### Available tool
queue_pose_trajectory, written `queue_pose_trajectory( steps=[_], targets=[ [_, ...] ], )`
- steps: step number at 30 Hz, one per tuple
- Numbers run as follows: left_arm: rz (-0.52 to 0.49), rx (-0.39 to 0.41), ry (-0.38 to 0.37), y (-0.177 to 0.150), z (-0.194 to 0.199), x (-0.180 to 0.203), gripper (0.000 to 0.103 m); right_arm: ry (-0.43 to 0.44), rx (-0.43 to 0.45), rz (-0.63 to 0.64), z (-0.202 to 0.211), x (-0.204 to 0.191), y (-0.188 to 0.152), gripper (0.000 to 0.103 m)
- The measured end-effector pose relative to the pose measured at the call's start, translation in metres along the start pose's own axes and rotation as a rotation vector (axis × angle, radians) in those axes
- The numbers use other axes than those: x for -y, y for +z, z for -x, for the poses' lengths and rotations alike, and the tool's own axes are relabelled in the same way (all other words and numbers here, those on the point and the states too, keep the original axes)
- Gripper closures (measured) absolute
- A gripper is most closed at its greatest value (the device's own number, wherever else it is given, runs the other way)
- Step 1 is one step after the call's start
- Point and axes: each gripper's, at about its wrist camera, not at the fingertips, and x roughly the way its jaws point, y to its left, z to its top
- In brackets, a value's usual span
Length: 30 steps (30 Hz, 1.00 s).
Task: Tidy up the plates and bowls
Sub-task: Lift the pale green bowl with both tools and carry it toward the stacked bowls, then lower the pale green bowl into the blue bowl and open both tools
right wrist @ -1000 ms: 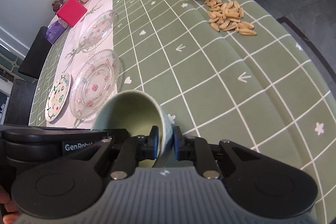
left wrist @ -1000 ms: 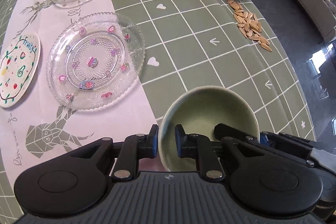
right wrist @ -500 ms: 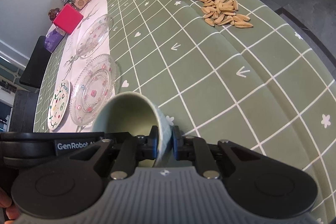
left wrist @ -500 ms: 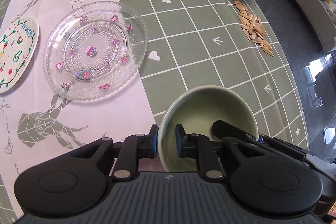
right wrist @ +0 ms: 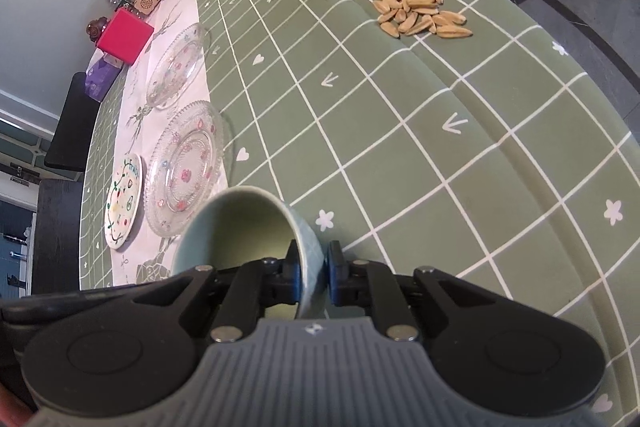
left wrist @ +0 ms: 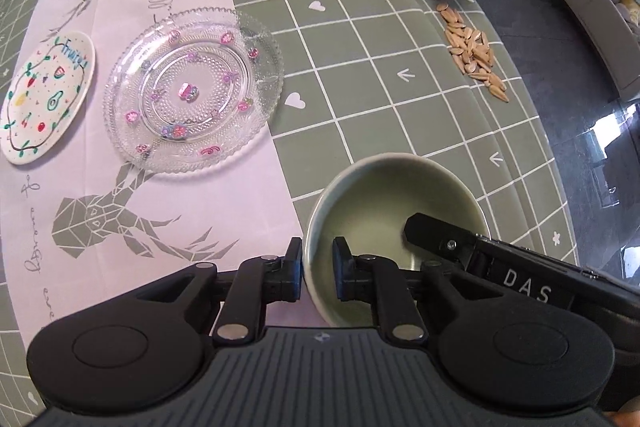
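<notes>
Item: pale green ceramic bowl (left wrist: 394,203) | both grippers, left (left wrist: 317,269), right (right wrist: 313,269), clamped its rim | I judged level carry toward 10 o'clock beaded glass plate (left wrist: 192,91) best.

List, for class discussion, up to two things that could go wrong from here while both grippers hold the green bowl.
1. Both the left gripper and the right gripper pinch only the thin rim of the green bowl; if the hands pull apart or twist unevenly, it may slip.

2. The large glass plate lies close beside the bowl, so a careless swing that way might knock it.
</notes>
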Motion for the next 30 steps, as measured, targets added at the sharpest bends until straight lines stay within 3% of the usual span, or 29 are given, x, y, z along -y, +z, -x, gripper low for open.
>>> queue_pose_trajectory(
  steps=[10,20,30],
  targets=[
    [0.07,0.02,-0.021,-0.014,0.048,-0.026,0.088,0.045,-0.023,0.025,0.029,-0.035,-0.009,0.092],
    [0.128,0.105,0.02,-0.047,0.116,-0.061,0.088,0.105,-0.05,0.108,0.063,-0.092,-0.037,0.09],
    [0.166,0.086,0.11,-0.097,0.124,-0.104,0.087,0.132,-0.166,0.256,0.04,-0.137,-0.083,0.088]
  ],
)
